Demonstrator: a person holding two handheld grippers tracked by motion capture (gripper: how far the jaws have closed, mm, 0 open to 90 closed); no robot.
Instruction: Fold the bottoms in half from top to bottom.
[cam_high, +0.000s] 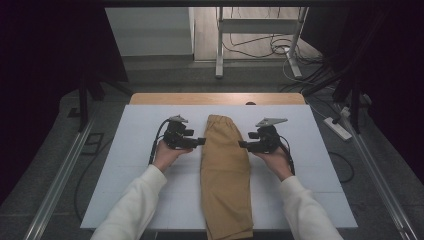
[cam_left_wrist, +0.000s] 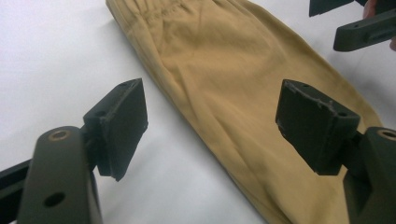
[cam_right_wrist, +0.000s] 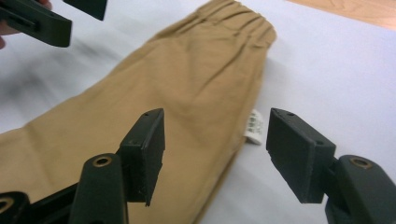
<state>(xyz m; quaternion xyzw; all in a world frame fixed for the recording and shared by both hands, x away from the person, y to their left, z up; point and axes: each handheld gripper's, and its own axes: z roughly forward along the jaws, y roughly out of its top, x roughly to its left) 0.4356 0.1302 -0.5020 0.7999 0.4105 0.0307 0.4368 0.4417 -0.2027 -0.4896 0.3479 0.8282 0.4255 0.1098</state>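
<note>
We're at the table with a pair of tan trousers (cam_high: 226, 175) folded lengthwise into one long strip, running from the middle of the high view down to its bottom edge, waistband at the far end. By our reckoning that first fold is done and any cross fold is not yet begun; the cloth lies flat on the white board (cam_high: 130, 165). Our left gripper (cam_high: 201, 141) sits at centre left, jaws wide and empty, tips just beside the trousers' left edge. Our right gripper (cam_high: 242, 145) mirrors it at centre right, jaws likewise parted with nothing between them. In the right gripper view a small white label (cam_right_wrist: 254, 127) pokes out at the cloth's edge, mid-frame between the jaws.
</note>
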